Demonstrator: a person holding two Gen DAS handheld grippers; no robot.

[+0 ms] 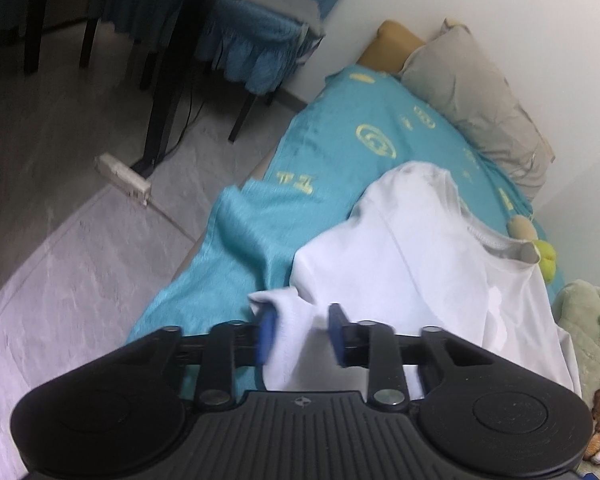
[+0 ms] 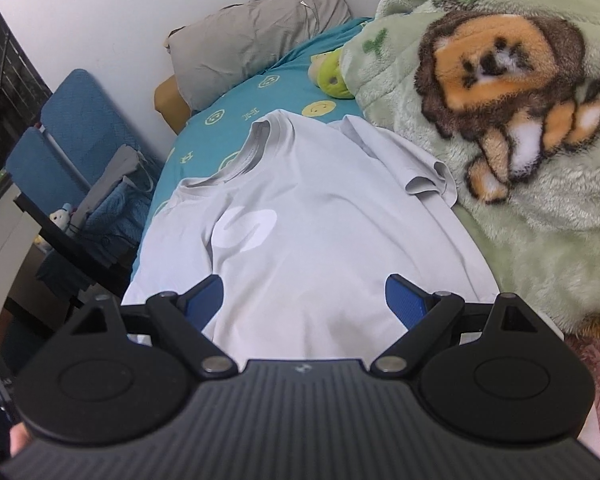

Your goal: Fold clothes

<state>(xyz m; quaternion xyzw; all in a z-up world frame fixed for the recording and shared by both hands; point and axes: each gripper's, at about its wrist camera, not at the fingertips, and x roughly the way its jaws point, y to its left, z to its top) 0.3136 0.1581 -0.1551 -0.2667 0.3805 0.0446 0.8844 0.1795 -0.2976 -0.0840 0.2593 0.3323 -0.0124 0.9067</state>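
A white T-shirt (image 2: pixel 320 216) lies face up on the teal bedsheet (image 2: pixel 220 92), collar toward the pillow and one sleeve (image 2: pixel 424 176) against the green blanket. My right gripper (image 2: pixel 304 300) hovers over the shirt's lower half, open wide with nothing between its blue pads (image 2: pixel 404 304). In the left wrist view the T-shirt (image 1: pixel 420 264) reaches the bed's floor-side edge. My left gripper (image 1: pixel 302 332) sits at that edge with its jaws partly apart. White cloth lies between the blue pads (image 1: pixel 266 332), and a corner pokes out past the left one. No firm pinch shows.
A grey pillow (image 2: pixel 256 28) and a green plush toy (image 2: pixel 332 76) lie at the head of the bed. A lion-print fleece blanket (image 2: pixel 500 120) is heaped along the wall side. Blue chairs (image 1: pixel 252 40), black table legs and a power strip (image 1: pixel 124 174) stand on the floor beside the bed.
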